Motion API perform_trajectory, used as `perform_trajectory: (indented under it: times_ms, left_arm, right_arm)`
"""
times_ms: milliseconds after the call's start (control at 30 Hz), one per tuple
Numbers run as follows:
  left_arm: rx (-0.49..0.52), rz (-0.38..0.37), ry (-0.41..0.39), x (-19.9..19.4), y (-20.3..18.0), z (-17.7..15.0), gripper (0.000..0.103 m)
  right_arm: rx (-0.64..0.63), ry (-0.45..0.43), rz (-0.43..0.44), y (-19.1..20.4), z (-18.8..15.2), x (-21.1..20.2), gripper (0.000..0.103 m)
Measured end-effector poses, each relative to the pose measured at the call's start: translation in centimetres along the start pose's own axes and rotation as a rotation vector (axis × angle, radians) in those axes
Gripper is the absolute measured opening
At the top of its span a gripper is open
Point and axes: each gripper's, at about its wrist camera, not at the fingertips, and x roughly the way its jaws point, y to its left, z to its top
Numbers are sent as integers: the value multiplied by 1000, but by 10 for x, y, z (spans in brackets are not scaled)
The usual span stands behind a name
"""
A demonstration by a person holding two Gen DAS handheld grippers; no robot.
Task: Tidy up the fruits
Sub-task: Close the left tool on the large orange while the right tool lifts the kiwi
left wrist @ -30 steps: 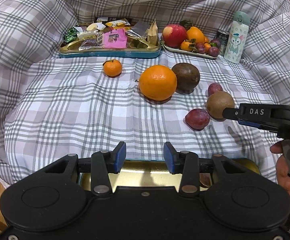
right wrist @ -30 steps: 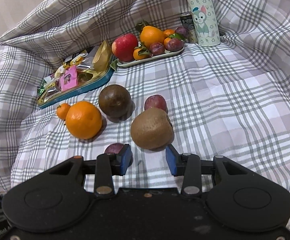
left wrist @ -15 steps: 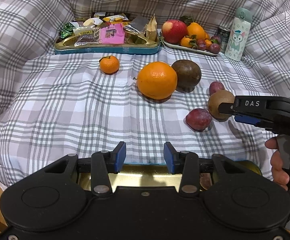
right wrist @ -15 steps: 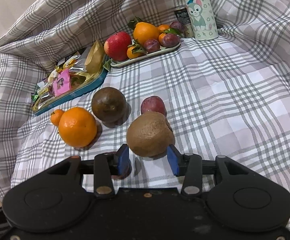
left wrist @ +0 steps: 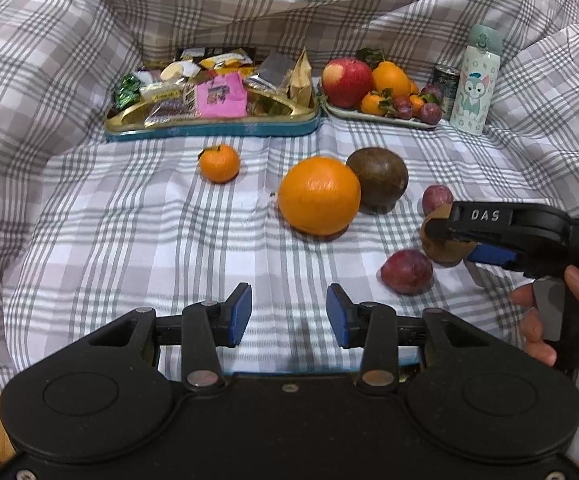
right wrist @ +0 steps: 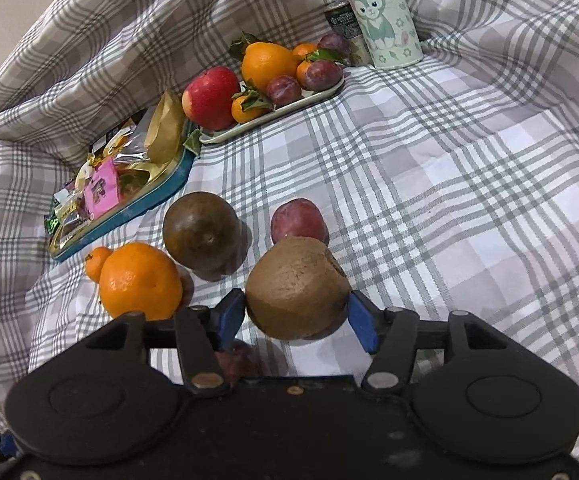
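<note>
The kiwi (right wrist: pixel 295 288) lies on the checked cloth (right wrist: pixel 469 200) toward its near right part, between the blue pads of the right gripper (right wrist: pixel 297 318). Its long axis runs across the gap, tilted a little, with the stalk end toward the far right. The jaws have just been opening and now stand wide, a pad just beside each flank of the kiwi. Whether either pad touches the skin cannot be told.

From the left wrist view, going left to right:
- **Snack tin:** it (left wrist: pixel 209 130) sits at the cloth's far edge, with a mandarin (left wrist: pixel 218 162) in front of it.
- **Mid-cloth fruit:** an orange (left wrist: pixel 318 195) touches a dark brown round fruit (left wrist: pixel 377 178).
- **Left gripper:** it (left wrist: pixel 288 314) hangs over the near edge, jaws partly open and holding nothing.
- **Far right:** a fruit tray (left wrist: pixel 385 122), a can (left wrist: pixel 446 80) half hidden behind a cartoon bottle (left wrist: pixel 474 84).
- **Plums:** the near plum (left wrist: pixel 406 271) is just beside the kiwi, and the far plum (left wrist: pixel 436 197) is behind it.
- **Hand:** it (left wrist: pixel 541 320) is cut off by the right border.

In the left wrist view the right gripper's upper finger covers much of the kiwi. In the right wrist view the near plum is mostly hidden behind the left finger, and the mandarin shows only partly behind the orange.

A second ago the right gripper's jaws were narrow and short of the kiwi. Now they reach round it.
</note>
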Motion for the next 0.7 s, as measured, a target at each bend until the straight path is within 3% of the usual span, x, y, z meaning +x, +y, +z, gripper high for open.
perform_trajectory:
  times_ms: [233,500,700]
  left_arm:
    - [16,-36,-5,10,0,21,49]
    - [76,-40,-29,22,-9,39,49]
    - [12,-67,-18,36,-9,54,50]
  right_arm:
    - [28,0,6,-2,3,9,62]
    - [-31,-21,36,-4,1,9,61]
    - [-56,-19,49,-5,0,8,61]
